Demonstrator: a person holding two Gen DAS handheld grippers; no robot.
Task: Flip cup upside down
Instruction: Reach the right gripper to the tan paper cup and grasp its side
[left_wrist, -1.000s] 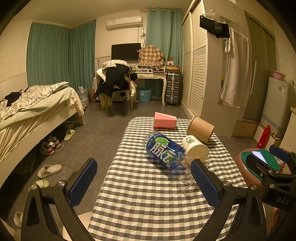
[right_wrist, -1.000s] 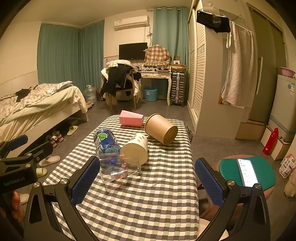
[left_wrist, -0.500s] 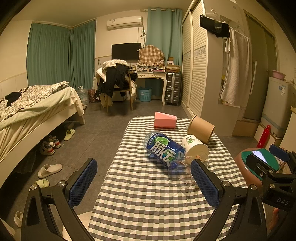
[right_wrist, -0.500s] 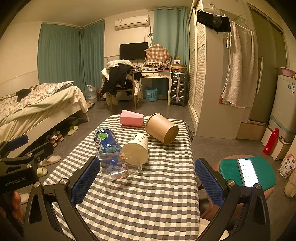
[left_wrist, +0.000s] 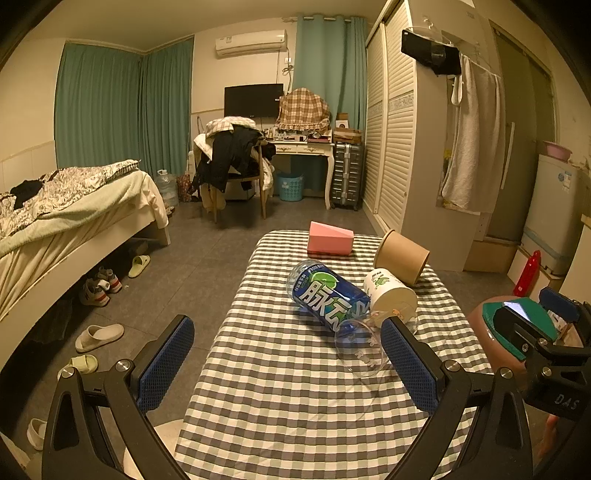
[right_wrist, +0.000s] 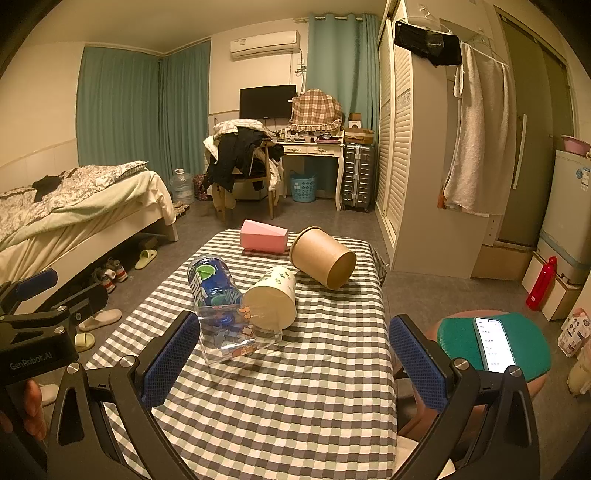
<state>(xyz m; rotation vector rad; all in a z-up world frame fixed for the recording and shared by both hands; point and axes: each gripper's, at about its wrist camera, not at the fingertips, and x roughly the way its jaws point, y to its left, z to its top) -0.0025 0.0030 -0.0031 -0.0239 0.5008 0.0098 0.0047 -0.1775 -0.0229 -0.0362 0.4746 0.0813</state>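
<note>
Several cups lie on their sides on the checked table (left_wrist: 280, 398): a clear glass cup (left_wrist: 364, 345) (right_wrist: 236, 332), a white paper cup (left_wrist: 389, 293) (right_wrist: 273, 297) and a brown paper cup (left_wrist: 402, 256) (right_wrist: 323, 256). My left gripper (left_wrist: 286, 363) is open and empty, its right pad beside the glass cup's rim. My right gripper (right_wrist: 291, 360) is open and empty, just in front of the glass cup, its left pad near the cup's left side.
A blue-labelled bottle (left_wrist: 327, 297) (right_wrist: 212, 282) lies against the cups. A pink box (left_wrist: 328, 238) (right_wrist: 262, 234) sits at the table's far end. A stool with a green cushion and a phone (right_wrist: 493, 343) stands right of the table. A bed (left_wrist: 66, 221) is at left.
</note>
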